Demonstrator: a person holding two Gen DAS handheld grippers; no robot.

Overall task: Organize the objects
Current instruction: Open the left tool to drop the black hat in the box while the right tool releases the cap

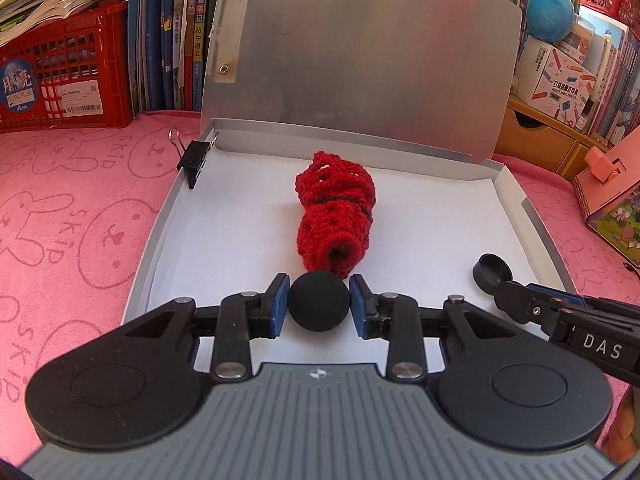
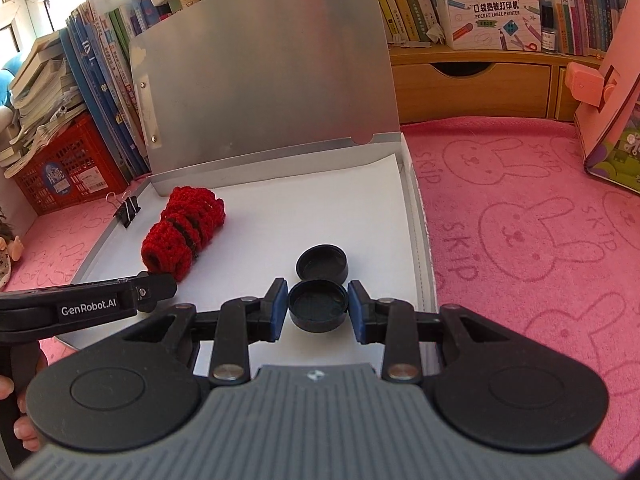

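- At the far left, your binder clip (image 1: 195,162) is clamped on the left rim of the open metal case (image 1: 148,264), at about ten o'clock from your left gripper (image 1: 319,305). It is stiff and springy; if it has to move, pinch the black body, not the wire loops.
- Next, the red crocheted roll (image 1: 335,212) lies on the white paper lining the case, at twelve o'clock just beyond the left gripper. I judge it light, soft and squashy, with a dark band round its middle; a grip across that banded middle should keep it from unrolling.
- Your left gripper is clamped on a black ball (image 1: 319,301), the blue pads pressing both its sides. It looks matte and rubbery, so probably not slippery, but being round it may roll once you let go; set it against something before releasing.
- To the right, your right gripper (image 2: 318,307) is closed on a small black round cap (image 2: 317,306), hollow side up, pads on its rim at three and nine o'clock. It looks like rigid, light plastic, so a gentle squeeze across the rim should do.
- A second, matching black cap (image 2: 322,262) rests on the paper at twelve o'clock, just beside the held one; whether they touch I cannot tell.
- The case lid (image 2: 264,92) stands upright behind everything.
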